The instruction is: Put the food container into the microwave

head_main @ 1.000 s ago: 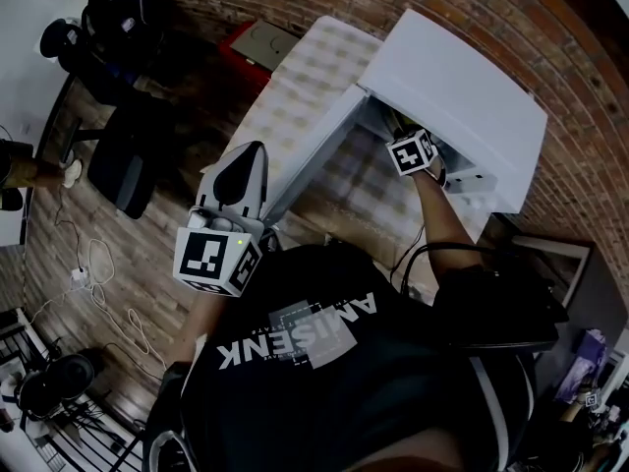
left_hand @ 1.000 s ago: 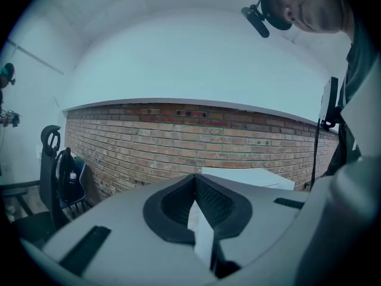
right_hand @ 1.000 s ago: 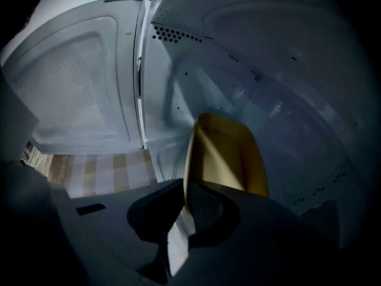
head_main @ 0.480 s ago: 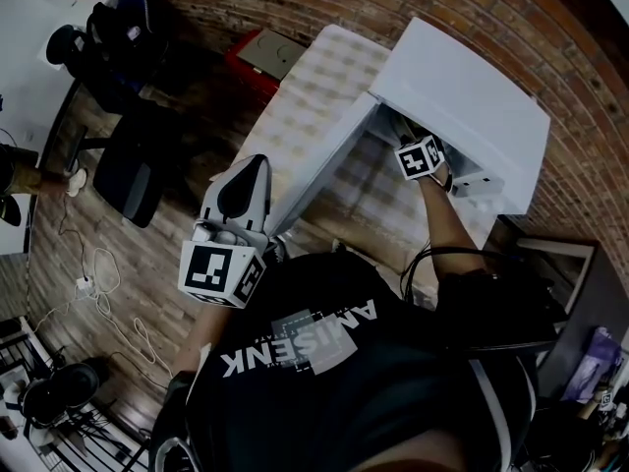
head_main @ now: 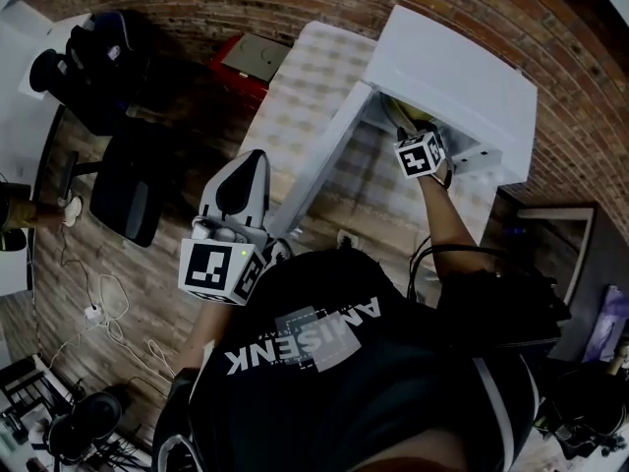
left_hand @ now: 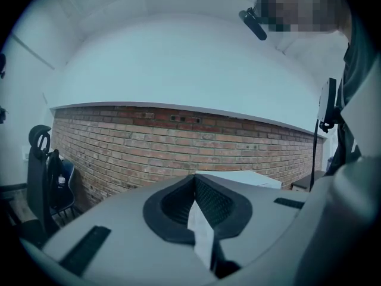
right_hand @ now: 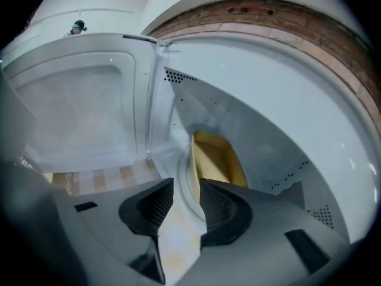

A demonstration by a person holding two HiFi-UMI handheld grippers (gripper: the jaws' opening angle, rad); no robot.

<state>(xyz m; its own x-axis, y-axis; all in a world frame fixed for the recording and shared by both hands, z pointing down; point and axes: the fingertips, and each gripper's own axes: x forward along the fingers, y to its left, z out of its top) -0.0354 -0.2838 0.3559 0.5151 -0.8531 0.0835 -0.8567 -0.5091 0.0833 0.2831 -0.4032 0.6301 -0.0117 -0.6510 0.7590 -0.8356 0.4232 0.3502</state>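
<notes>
The white microwave (head_main: pixel 462 77) stands on the checked table with its door (head_main: pixel 314 165) swung wide open. A yellow food container (right_hand: pixel 217 159) rests inside on the turntable, and a bit of the container (head_main: pixel 418 118) shows at the cavity mouth in the head view. My right gripper (right_hand: pixel 181 189) is at the opening with its jaws parted. The container's near rim runs between them, close to the right pad (right_hand: pixel 220 210). In the head view the right gripper (head_main: pixel 405 131) reaches into the cavity. My left gripper (head_main: pixel 248 157) is held off to the left, pads pressed together and empty, and the left gripper (left_hand: pixel 195 186) faces the brick wall.
The checked tablecloth (head_main: pixel 314 77) runs left of the microwave. A red box (head_main: pixel 251 59) sits on the floor beyond the table's far end. A dark office chair (head_main: pixel 128 190) and cables (head_main: pixel 98 303) lie on the wooden floor at left. The brick wall (left_hand: pixel 149 142) is behind.
The right gripper has stayed at the microwave's mouth with only a small shift. The yellow container now shows at the opening in the head view. The left gripper has barely moved.
</notes>
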